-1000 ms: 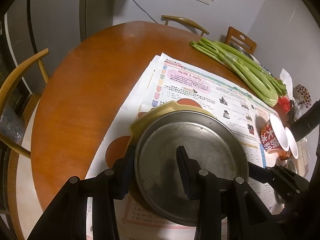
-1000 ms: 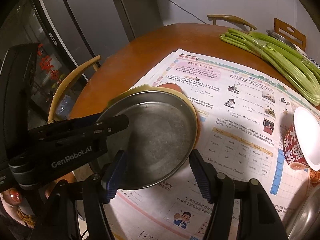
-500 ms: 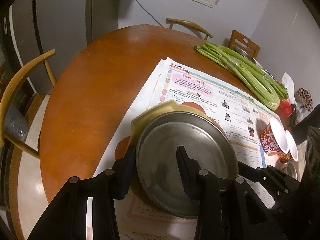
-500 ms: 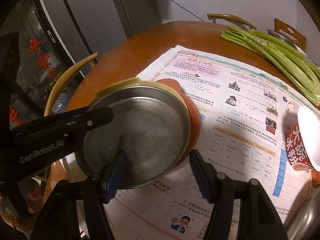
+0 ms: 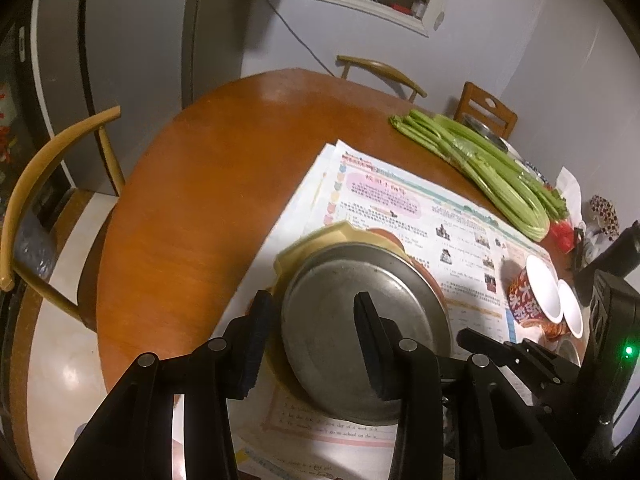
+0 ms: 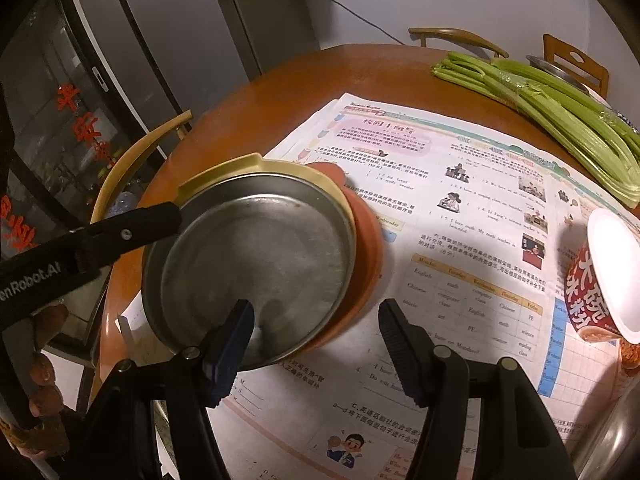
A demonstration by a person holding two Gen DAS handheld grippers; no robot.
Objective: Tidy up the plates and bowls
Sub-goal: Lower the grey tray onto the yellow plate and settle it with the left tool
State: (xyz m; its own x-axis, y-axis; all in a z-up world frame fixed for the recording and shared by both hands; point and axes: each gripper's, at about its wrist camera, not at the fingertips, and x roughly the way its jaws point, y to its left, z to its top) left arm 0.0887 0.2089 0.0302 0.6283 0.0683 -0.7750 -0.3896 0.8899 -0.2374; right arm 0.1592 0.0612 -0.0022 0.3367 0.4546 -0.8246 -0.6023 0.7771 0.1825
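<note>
Where the round wooden table [image 5: 192, 208] is covered by spread newspaper [image 6: 460, 216], a stack of three plates sits at the sheet's left near corner: steel plate [image 5: 320, 304] uppermost, yellow plate [image 6: 240, 164] beneath it with its lip showing at the far left, orange plate [image 6: 366, 240] lowest, protruding to the right. Left gripper [image 5: 316, 344]: jaws narrowly parted and clamped on the stack's left near rim, one finger outside the edge, the other lying inside the steel plate's well; in the right wrist view the same tool reaches in from the left and meets that rim. Right gripper [image 6: 318, 346]: jaws apart, nothing gripped; its left finger hangs over the near inner edge of the steel plate, its right finger stands over bare newspaper, so the stack's near right rim falls in the gap without touching either pad. Whether the stack rests flat on the paper or is raised cannot be told. Other items: celery bunch [image 6: 560, 108] at the far right; red printed paper bowl [image 6: 596, 284] on its side at the right, well apart from the stack; curved-back chair [image 5: 44, 168] at the left.
</note>
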